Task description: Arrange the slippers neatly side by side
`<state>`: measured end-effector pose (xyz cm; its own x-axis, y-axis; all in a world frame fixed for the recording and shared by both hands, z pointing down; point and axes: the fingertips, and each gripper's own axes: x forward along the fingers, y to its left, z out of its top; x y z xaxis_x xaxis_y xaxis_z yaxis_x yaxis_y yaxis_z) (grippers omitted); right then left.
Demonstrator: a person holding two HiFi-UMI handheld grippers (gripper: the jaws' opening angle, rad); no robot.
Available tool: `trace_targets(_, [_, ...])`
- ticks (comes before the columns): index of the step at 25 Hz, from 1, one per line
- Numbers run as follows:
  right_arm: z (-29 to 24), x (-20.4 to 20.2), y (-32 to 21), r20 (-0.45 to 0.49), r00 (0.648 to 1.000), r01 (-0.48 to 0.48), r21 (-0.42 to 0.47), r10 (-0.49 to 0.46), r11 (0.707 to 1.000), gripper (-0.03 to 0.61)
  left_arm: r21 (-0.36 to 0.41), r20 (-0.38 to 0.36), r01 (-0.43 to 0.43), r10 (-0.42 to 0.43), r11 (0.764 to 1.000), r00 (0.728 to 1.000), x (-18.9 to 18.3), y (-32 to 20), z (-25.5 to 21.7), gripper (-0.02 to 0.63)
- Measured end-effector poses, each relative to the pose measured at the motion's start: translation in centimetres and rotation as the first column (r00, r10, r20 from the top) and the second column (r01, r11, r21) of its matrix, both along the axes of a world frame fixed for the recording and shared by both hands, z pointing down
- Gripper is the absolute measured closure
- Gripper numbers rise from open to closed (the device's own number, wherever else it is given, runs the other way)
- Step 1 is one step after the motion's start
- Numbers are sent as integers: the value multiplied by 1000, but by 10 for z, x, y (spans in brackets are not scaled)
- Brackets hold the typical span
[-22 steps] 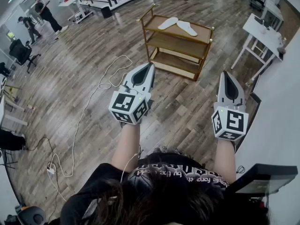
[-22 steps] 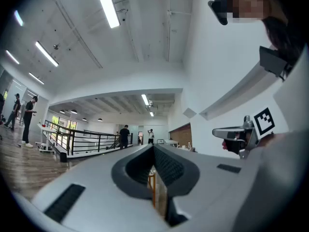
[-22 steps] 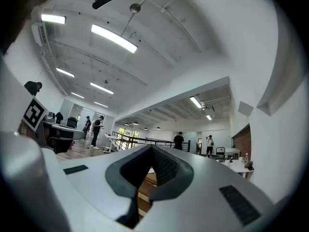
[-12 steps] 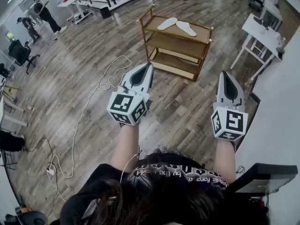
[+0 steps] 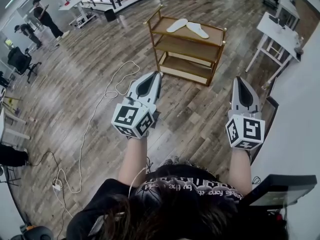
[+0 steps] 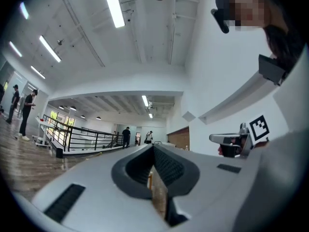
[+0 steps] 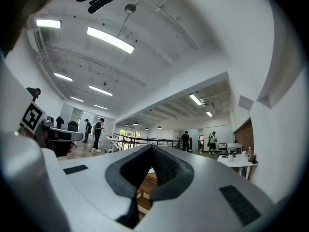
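Note:
Two white slippers lie on the top shelf of a wooden rack (image 5: 216,44) far ahead of me: the left slipper (image 5: 178,25) and the right slipper (image 5: 198,30), angled apart in a loose V. My left gripper (image 5: 157,75) is held at chest height, well short of the rack, shut and empty. My right gripper (image 5: 239,79) hovers to the right at a similar height, also shut with nothing between its jaws. In the left gripper view the jaws (image 6: 154,148) meet at the tip. Likewise, the right gripper view shows the jaws (image 7: 152,149) closed, with part of the rack below.
A white cable (image 5: 100,109) snakes over the wooden floor on the left. A white table (image 5: 277,34) stands at the right, beside a white wall. People stand at the far left and by a railing at the back.
My left gripper has drifted slightly left and down. The right gripper has stayed almost still. The slippers have not moved.

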<state>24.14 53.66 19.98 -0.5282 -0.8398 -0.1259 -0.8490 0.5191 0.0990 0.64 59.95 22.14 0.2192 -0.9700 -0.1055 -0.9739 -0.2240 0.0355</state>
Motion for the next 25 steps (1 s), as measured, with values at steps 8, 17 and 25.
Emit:
trace_targets(8, [9,-12,-9,41,999,-8,-10,8,1000,575,-38,-39,-23,21,999,999,-16,-5,22,612])
trace_targets(17, [27,-36,-39,-7,1000,-1,-34,0,999,575,-43,-35,-43,41,998,999,-28,-39,34,612])
trace_targets(25, [42,-42,-142,0,1000,14,-35,-14,999,574,-18,-33,-16,16,1000,999,-39,-134,36,612])
